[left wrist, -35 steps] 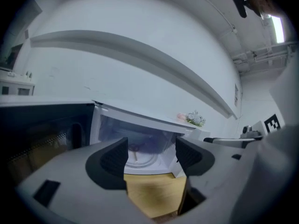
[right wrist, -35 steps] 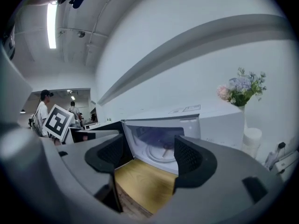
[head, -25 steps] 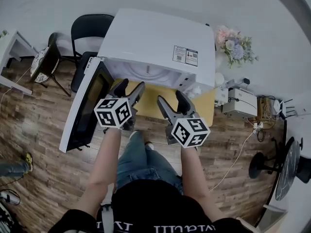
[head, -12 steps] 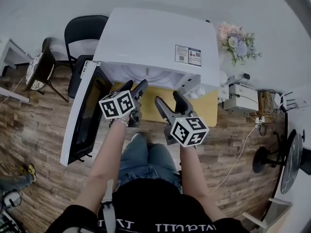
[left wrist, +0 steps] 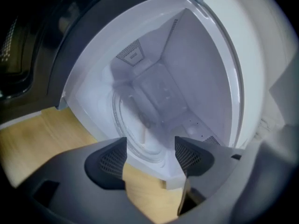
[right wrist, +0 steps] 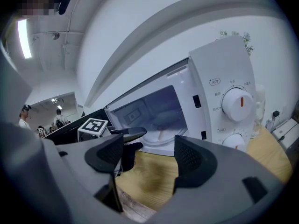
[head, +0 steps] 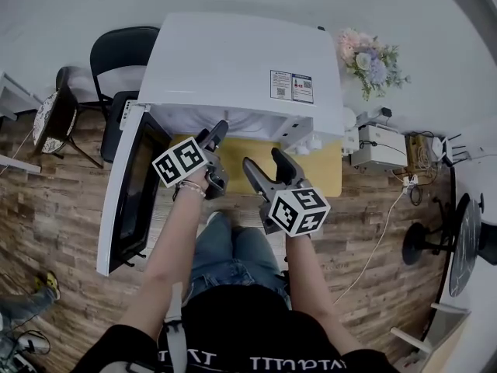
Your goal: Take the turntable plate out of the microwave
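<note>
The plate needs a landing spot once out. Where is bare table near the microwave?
Bare: the yellow tabletop before the microwave, right of the right gripper. Crowded: the left gripper at the opening, the open door left of it.

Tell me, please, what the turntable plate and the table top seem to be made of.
Turntable plate: probably clear glass, glossy; it is see-through with a shiny rim. Table top: pale wood or wood-look laminate, matt; faint grain streaks show.

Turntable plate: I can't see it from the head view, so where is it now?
The turntable plate lies on the floor inside the open microwave, seen in the left gripper view just beyond the left gripper's open jaws.
</note>
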`<state>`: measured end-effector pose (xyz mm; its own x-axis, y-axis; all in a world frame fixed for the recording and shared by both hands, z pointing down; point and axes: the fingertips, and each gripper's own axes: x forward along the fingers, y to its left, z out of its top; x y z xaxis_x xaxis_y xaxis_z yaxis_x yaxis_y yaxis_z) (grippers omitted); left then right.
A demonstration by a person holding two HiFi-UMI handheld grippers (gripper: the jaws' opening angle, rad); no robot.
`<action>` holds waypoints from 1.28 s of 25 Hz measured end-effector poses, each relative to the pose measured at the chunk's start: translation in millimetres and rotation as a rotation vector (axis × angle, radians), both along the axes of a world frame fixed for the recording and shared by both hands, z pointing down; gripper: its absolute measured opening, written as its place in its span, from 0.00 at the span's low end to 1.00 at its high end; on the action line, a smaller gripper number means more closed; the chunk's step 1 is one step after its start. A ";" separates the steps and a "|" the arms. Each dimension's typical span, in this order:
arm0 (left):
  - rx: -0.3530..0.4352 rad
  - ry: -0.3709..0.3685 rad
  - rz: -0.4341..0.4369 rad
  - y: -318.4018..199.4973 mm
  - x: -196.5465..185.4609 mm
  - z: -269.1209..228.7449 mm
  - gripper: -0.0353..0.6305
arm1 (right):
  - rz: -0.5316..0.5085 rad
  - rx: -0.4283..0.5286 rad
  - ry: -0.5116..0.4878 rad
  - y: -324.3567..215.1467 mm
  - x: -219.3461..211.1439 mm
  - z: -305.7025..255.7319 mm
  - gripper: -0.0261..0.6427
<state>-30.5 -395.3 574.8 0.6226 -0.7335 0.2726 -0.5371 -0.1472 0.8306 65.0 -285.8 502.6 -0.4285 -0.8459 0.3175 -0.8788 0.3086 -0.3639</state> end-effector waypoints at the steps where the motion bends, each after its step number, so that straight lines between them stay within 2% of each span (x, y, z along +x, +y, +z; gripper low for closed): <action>1: -0.008 0.033 -0.021 -2.1 -1.6 -0.2 0.52 | 0.000 0.000 0.006 0.5 0.8 -0.7 0.57; 6: -0.085 0.156 -0.110 -8.0 -8.1 4.0 0.52 | 0.007 0.009 0.019 0.3 6.6 -9.0 0.57; 12: -0.111 0.331 -0.204 -14.7 -15.9 2.6 0.52 | -0.006 0.016 0.028 -4.1 1.4 -13.8 0.57; 15: -0.135 0.339 -0.233 -14.4 -18.2 7.4 0.47 | -0.019 0.009 0.028 -4.6 -4.6 -11.2 0.57; 20: -0.167 0.372 -0.266 -13.2 -23.3 21.3 0.29 | -0.020 -0.002 0.009 -10.0 -8.9 -4.2 0.57; 24: -0.194 0.345 -0.277 -11.1 -26.0 33.7 0.12 | 0.001 -0.014 -0.045 -15.4 -6.9 4.6 0.57; 29: -0.235 0.391 -0.257 -10.4 -22.7 34.6 0.09 | 0.030 -0.037 -0.115 -19.9 -2.6 17.2 0.57; 32: -0.244 0.402 -0.243 -7.6 -21.1 28.6 0.09 | 0.062 -0.054 -0.196 -26.6 0.4 22.6 0.57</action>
